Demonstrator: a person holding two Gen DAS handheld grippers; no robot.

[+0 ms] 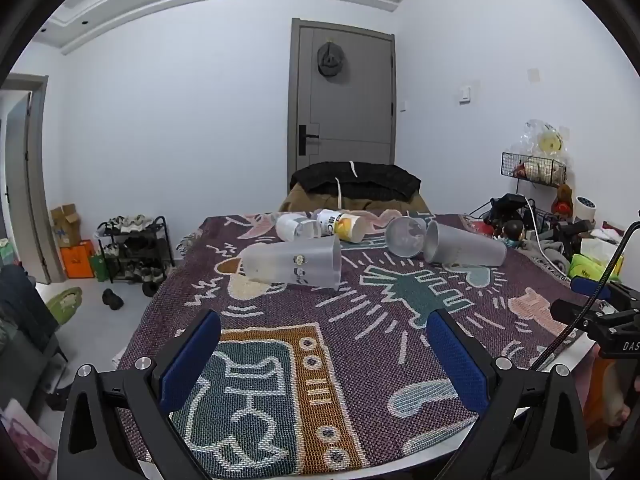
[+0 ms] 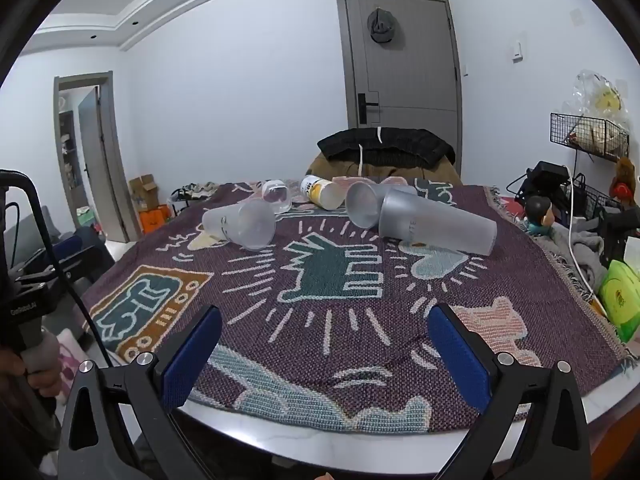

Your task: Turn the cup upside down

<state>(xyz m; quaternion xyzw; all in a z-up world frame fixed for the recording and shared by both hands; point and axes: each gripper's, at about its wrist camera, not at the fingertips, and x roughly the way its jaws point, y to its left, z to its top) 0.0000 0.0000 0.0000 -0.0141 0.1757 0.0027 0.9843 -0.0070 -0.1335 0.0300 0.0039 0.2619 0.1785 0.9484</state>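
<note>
Cups lie toppled on the blanket, apparently nothing blocking either wide-open, empty tool.

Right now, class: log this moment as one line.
left gripper open, empty | right gripper open, empty | cups on sides | none flipped

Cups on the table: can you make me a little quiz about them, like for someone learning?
1. True or false: the frosted cup with the small sticker stands upright on the blanket.
2. How many cups lie on the blanket: A three, B five, C eight?
3. Fill in: the left gripper and the right gripper are both ____ and hold nothing.

Key: 1 false, it lies on its side. 2 B. 3 open.
</note>
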